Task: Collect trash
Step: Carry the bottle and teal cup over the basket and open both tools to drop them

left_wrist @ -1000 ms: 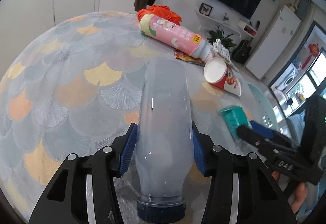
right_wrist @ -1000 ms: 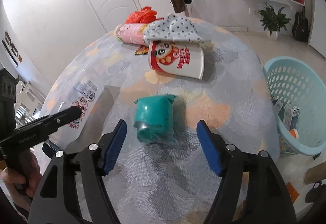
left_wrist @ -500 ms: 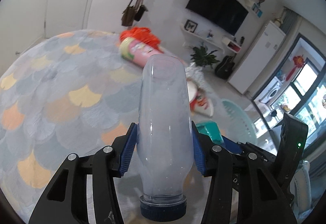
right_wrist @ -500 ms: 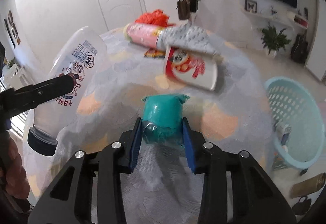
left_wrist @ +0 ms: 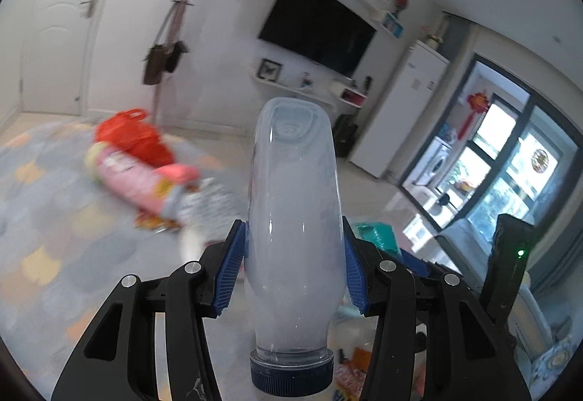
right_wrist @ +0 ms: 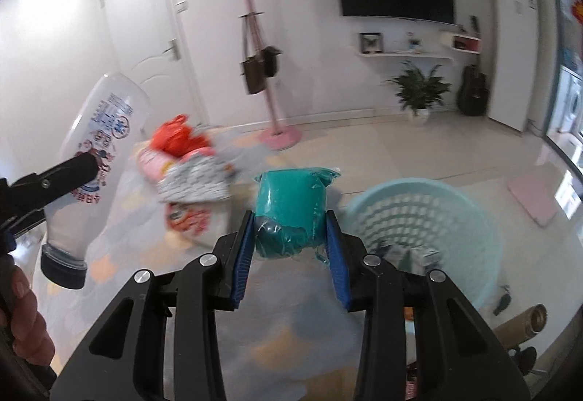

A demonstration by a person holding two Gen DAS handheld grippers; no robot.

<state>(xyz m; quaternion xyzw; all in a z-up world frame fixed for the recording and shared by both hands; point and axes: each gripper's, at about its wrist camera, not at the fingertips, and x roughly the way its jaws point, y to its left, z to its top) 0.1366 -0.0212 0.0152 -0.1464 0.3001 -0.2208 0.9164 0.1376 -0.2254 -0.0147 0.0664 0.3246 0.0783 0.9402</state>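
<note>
I count two tools, each loaded. The left tool [left_wrist: 293,271] clamps one clear plastic bottle [left_wrist: 295,218] at mid-body, dark blue cap [left_wrist: 291,373] toward the camera, base pointing away, held above the counter [left_wrist: 47,248]. The right tool [right_wrist: 289,248] clamps one teal wrapped packet [right_wrist: 291,207], also held off the surface.

In the right wrist view, the bottle [right_wrist: 93,160] sits at far left, well apart from the packet.

On the counter I count four blurred items in one cluster: one red plastic bag [left_wrist: 133,138], one pink tube-shaped package [left_wrist: 138,182], one grey patterned cloth [right_wrist: 198,182], one red-and-white paper cup [right_wrist: 196,220] on its side.

One light blue basket [right_wrist: 470,218] stands on the floor just past the counter edge, to the right of the packet. Its mouth faces up; several small items lie inside. A brown cylinder [right_wrist: 519,326] lies on the floor near the basket.
</note>
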